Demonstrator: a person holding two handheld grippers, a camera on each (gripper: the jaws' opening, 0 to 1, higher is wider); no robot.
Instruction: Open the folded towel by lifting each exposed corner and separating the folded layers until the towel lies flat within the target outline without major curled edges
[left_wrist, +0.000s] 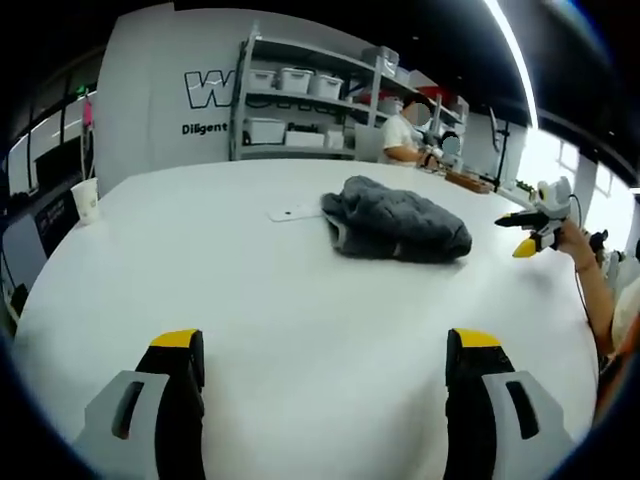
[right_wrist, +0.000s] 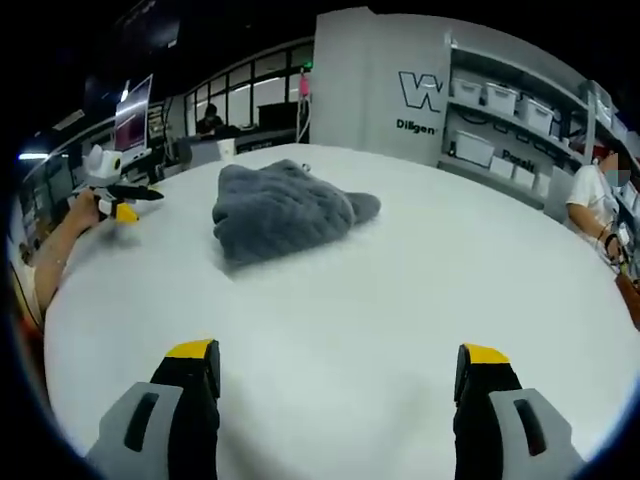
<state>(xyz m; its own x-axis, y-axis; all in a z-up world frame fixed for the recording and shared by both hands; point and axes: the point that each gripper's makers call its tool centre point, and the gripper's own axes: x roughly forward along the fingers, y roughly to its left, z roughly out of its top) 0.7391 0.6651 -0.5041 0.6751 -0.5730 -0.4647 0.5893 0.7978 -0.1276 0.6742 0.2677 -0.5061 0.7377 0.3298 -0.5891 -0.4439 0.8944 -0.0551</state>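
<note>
Grey and quilted, the towel (left_wrist: 398, 222) is lying bunched and folded on the white table (left_wrist: 250, 300), well ahead of the left gripper (left_wrist: 325, 350), whose yellow-tipped fingers (left_wrist: 178, 352) are standing wide apart with only bare tabletop between them. In the right gripper view the towel (right_wrist: 280, 208) is sitting ahead and somewhat left of the right gripper (right_wrist: 340, 362), whose fingers (right_wrist: 482, 365) are also spread, gripping nothing. Each gripper is showing in the other's view, held in a hand beside the towel but not touching it: the right gripper (left_wrist: 533, 232) and the left gripper (right_wrist: 122, 200). A paper cup (left_wrist: 86, 198) is standing near the table's far edge, left of the left fingers.
</note>
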